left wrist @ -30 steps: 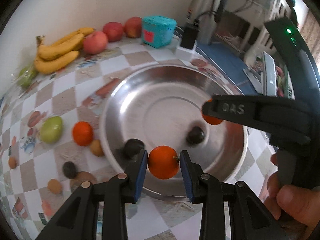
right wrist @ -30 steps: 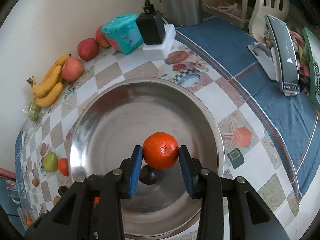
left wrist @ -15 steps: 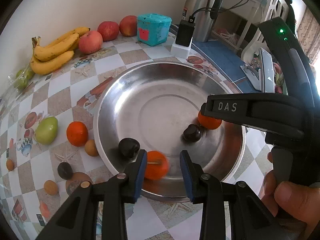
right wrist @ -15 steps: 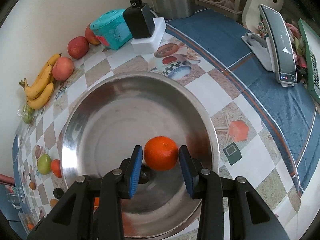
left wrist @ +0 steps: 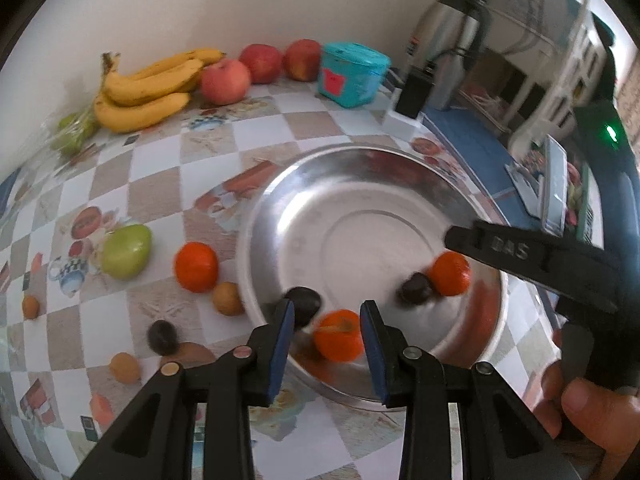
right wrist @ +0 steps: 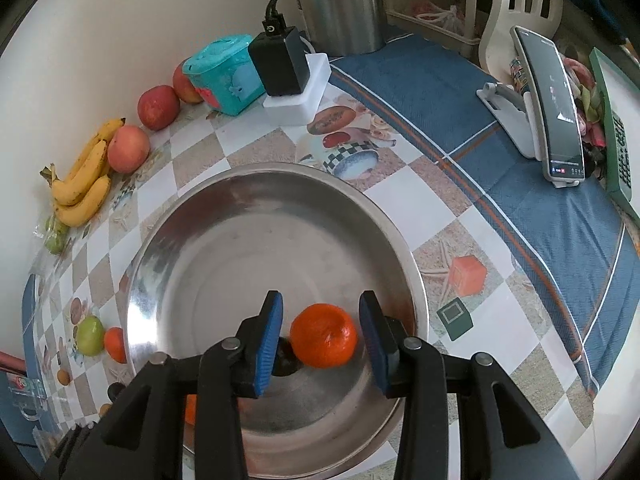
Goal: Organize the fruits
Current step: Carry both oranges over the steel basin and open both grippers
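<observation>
A steel bowl (left wrist: 280, 208) (right wrist: 168, 240) sits on the checked tablecloth. My left gripper (left wrist: 326, 312) hangs open over its near rim. Below and between its blue pads an orange (left wrist: 338, 334) lies in the bowl, blurred and free of the pads. A dark plum (left wrist: 304, 300) lies beside it. My right gripper (right wrist: 320, 308) is open over the bowl's right side, its finger (left wrist: 520, 248) showing in the left wrist view. A second orange (right wrist: 323, 335) (left wrist: 448, 274) rests on the bowl floor between its pads, with a small gap on each side, against another dark plum (left wrist: 416, 288).
Left of the bowl lie a third orange (left wrist: 196, 267), a green fruit (left wrist: 126, 250), a plum (left wrist: 162, 336) and small brown fruits (left wrist: 228, 298). Bananas (left wrist: 148, 88), apples (left wrist: 226, 80), a teal box (left wrist: 352, 74) and a charger (right wrist: 280, 60) line the wall. A phone on a stand (right wrist: 556, 108) stands right.
Both grippers have let go of their oranges. The left one's orange dropped into the bowl near the rim; the right one's sank to the bowl floor. The left gripper drew back to the left.
</observation>
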Demonstrator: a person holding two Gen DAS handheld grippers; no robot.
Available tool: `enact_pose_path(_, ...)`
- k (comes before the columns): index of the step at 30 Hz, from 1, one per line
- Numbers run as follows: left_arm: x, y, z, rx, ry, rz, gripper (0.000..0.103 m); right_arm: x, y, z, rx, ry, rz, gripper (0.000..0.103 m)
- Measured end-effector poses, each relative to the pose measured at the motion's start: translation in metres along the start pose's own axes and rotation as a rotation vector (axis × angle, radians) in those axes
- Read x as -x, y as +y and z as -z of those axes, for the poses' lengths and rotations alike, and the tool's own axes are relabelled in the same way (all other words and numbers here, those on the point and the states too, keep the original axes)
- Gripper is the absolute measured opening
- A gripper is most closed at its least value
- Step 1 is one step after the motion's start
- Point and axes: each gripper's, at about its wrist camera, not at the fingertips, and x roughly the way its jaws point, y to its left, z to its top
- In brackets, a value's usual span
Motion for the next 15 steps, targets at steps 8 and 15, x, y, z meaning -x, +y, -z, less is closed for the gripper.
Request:
enact_pose_path(8, 0.0, 0.039, -0.002, 0.158, 0.013, -0.026, 0.038, 0.002, 0.008, 0.002, 0.034, -0.003, -0.005, 0.041)
enact_pose_path(15, 0.002, 0.068, 0.0, 0.284, 0.024, -0.059, 0.038, 0.007, 0.018, 0.003, 0.074, -0.015, -0.004, 0.041)
